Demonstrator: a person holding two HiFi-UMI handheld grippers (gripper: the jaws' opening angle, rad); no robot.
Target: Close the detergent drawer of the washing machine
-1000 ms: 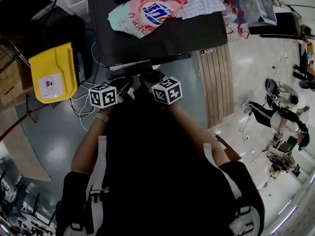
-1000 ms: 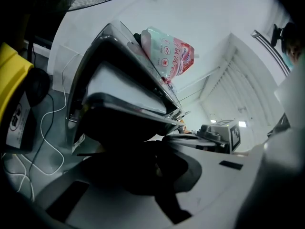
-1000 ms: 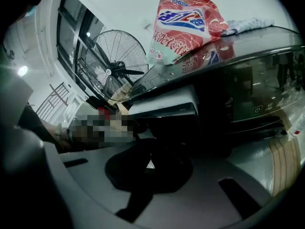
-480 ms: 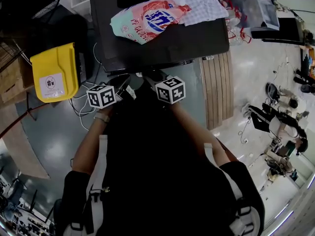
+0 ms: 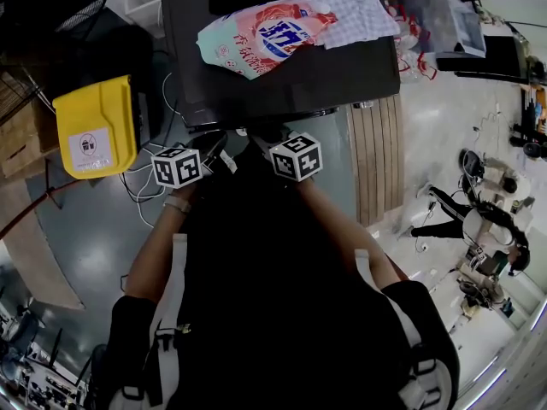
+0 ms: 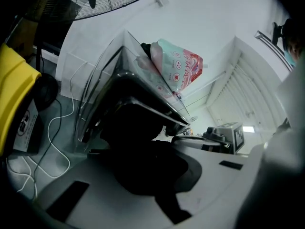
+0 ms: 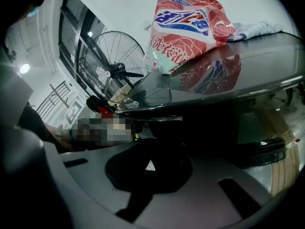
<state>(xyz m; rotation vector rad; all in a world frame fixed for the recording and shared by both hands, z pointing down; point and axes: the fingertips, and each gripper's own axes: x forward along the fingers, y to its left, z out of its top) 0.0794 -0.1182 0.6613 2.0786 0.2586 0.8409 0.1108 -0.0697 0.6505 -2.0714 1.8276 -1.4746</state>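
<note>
The dark washing machine (image 5: pixel 342 67) fills the top of the head view. Its detergent drawer sits under the front edge: nothing sticks out past that edge, and only a pale strip (image 7: pixel 162 119) shows below the top in the right gripper view. My left gripper (image 5: pixel 220 142) and right gripper (image 5: pixel 261 135) are side by side against the machine's front. Both have dark jaws closed together with nothing between them. In the gripper views the left gripper (image 6: pixel 157 144) and right gripper (image 7: pixel 150 162) point into the shadowed front panel, where contact is hidden.
A pink and blue detergent bag (image 5: pixel 261 37) and a checked cloth (image 5: pixel 346 2) lie on the machine's top. A yellow bin (image 5: pixel 94 126) and loose cables (image 5: pixel 141 186) are on the floor to the left. A slatted wooden panel (image 5: pixel 376 156) stands right. A fan (image 7: pixel 116 63) stands behind.
The pale drawer strip that stuck out from the machine's front edge a second ago no longer shows. Both grippers have moved slightly closer to the machine.
</note>
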